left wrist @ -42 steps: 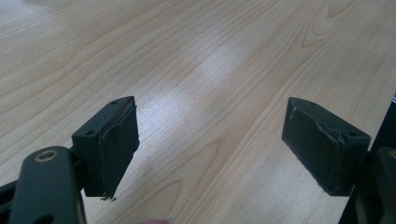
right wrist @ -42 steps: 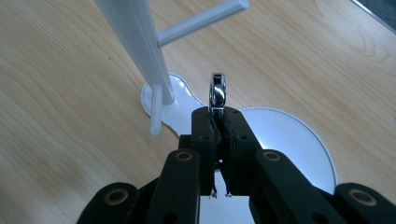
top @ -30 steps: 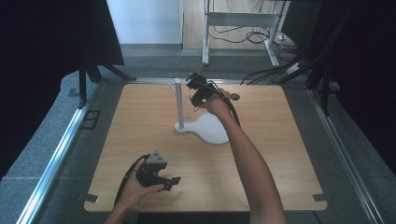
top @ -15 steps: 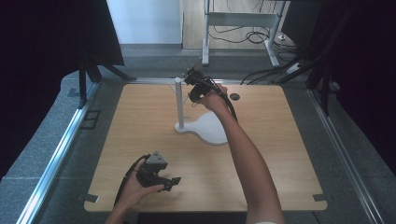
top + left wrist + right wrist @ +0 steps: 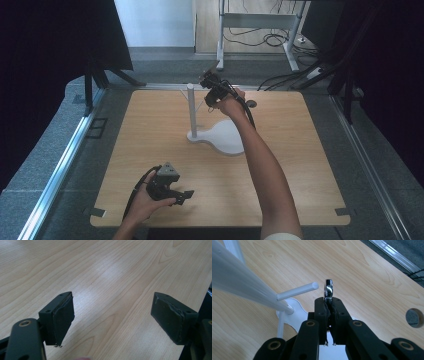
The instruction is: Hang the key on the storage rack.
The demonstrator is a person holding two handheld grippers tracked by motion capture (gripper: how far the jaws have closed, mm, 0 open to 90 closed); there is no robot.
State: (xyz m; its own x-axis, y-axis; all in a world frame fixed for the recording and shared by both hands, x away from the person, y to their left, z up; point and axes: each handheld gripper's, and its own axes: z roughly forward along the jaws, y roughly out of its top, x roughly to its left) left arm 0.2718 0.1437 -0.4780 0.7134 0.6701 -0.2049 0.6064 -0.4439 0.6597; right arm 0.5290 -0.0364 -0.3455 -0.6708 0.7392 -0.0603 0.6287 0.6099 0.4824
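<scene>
A white stand (image 5: pixel 227 141) with an upright pole (image 5: pixel 190 107) and thin side pegs sits mid-table. My right gripper (image 5: pixel 209 95) hovers at the pole's top right. In the right gripper view its jaws (image 5: pixel 328 302) are shut on a shiny metal ring (image 5: pixel 328 288), held edge-on just right of the tip of a white peg (image 5: pixel 297 291). The blurred pole (image 5: pixel 242 285) crosses the left of that view. My left gripper (image 5: pixel 184 196) rests near the table's front left, open, with bare wood between its pads (image 5: pixel 62 315).
The wooden table (image 5: pixel 150 130) has a round hole (image 5: pixel 251 104) near its far edge, also in the right gripper view (image 5: pixel 414 318). Metal rails run along the table's sides. Cables and a desk frame lie on the floor beyond.
My right gripper has edged slightly farther away, close to the pole's top, with the ring in it. The left hand has stayed put.
</scene>
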